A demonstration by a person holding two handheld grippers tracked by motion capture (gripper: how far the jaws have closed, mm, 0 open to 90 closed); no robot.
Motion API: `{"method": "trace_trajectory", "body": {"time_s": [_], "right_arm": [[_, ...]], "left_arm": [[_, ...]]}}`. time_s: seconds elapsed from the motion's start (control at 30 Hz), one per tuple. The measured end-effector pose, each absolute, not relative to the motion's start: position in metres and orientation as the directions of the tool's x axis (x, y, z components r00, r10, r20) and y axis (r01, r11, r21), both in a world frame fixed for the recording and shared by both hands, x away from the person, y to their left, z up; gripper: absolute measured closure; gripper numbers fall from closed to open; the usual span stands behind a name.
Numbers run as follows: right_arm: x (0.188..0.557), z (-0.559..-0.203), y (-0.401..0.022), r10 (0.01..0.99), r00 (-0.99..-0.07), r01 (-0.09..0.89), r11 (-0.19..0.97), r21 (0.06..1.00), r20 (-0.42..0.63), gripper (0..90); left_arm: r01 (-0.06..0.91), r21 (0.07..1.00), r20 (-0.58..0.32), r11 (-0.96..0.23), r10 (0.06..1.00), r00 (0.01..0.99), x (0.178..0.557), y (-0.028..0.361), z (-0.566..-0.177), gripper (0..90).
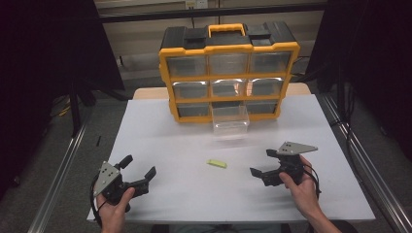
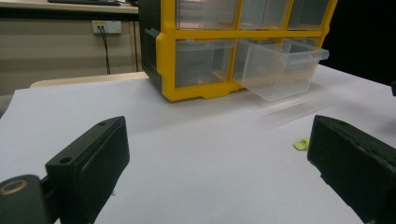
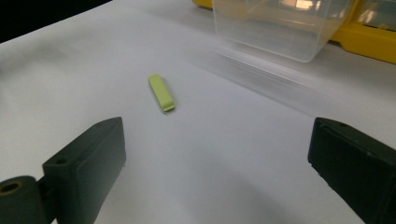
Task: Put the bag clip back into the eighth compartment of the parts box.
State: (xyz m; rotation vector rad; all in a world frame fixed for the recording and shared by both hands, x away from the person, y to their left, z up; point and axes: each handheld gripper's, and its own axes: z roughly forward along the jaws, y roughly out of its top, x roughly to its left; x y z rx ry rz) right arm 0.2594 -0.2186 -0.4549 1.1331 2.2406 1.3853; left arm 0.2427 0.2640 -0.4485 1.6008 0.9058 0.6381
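The small yellow-green clip [image 1: 216,163] lies flat on the white worktop [image 1: 165,141], near its middle and a little toward the person, between the two tools and touching neither. Behind it stands the yellow-and-black drawer organizer [image 1: 228,73], and its bottom middle clear drawer [image 1: 231,121] is pulled out over the worktop, open at the top and, as far as can be told, with nothing in it.

The left tool [image 1: 138,171] rests low at the near left corner, its jaws spread wide and holding nothing; the clip sits well off to its right, just at the inner edge of its right jaw in the left gripper view [image 2: 301,143]. The right tool [image 1: 262,163] hovers near the right side, jaws likewise spread and holding nothing, aimed across the worktop with the clip [image 3: 161,92] ahead of it and left of centre.

By my reading, the step in hand is the approach: the drawer stands ready and the clip is not yet picked up. The right tool looks the better placed. The next move calls for swinging it left until the clip sits between the jaws, lowering close to the worktop since the clip lies so flat, and closing across its narrow width before carrying it to the open drawer
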Motion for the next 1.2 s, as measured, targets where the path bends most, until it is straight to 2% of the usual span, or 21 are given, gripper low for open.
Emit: {"method": "trace_trajectory", "body": {"time_s": [0.63,1.2], "right_arm": [[0.283,-0.452,-0.180,0.629,-0.744,0.500,0.300,0.812,0.226,2.5],[0.307,-0.446,-0.135,0.556,-0.806,0.483,0.421,0.768,0.202,2.3]], "left_arm": [[0.208,0.975,-0.054,-0.077,0.827,0.559,0.240,0.260,-0.446,5.7],[0.214,0.974,-0.060,-0.075,0.825,0.561,0.241,0.261,-0.448,5.7]]}}
